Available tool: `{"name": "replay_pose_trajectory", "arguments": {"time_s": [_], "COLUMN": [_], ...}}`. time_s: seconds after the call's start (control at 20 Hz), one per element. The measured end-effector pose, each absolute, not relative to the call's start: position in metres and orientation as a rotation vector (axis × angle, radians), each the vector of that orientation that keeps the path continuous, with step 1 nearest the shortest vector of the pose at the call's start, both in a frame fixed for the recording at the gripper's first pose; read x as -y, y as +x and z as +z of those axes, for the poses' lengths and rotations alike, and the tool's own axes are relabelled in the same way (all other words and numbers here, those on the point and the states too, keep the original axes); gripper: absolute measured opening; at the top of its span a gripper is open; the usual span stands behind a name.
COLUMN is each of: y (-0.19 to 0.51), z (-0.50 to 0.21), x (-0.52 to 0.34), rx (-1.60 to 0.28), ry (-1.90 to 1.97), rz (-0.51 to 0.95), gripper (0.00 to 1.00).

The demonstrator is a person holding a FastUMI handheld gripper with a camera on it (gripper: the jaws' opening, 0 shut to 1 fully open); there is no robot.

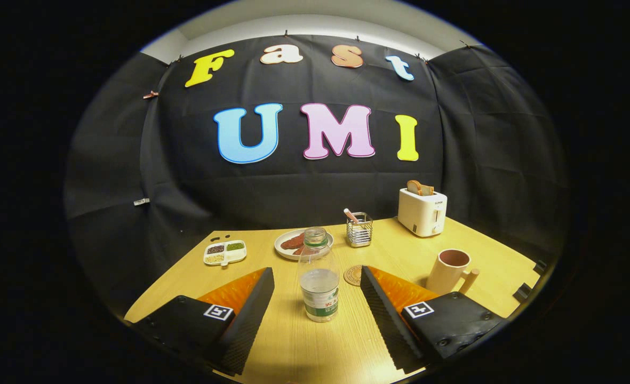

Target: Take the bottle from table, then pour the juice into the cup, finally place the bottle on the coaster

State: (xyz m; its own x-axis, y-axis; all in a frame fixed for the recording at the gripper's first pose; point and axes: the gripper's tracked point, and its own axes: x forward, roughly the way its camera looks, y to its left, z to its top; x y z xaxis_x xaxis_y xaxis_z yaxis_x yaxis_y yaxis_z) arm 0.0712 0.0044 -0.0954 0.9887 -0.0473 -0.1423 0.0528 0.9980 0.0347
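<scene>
A clear plastic bottle with no cap stands upright on the wooden table, about half full of clear liquid, a green-and-white label near its base. It sits between my two fingertips, and gaps show on both sides of it. My gripper is open, touching nothing. A round cork coaster lies just right of the bottle, partly hidden behind the right finger. Beyond the right finger stands a beige cup with a wooden handle, upright.
A white plate with dark food lies behind the bottle. A wire holder stands beside it, a white toaster with bread at the back right, and a small divided dish at the back left. The table's right edge runs behind the cup.
</scene>
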Motion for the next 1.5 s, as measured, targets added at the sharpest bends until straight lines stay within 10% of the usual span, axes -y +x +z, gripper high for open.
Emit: {"name": "replay_pose_trajectory", "arguments": {"time_s": [1.5], "y": [0.141], "z": [-0.181], "x": [-0.002], "rx": [-0.248], "ry": [-0.07], "rz": [-0.131], "gripper": [0.97]}}
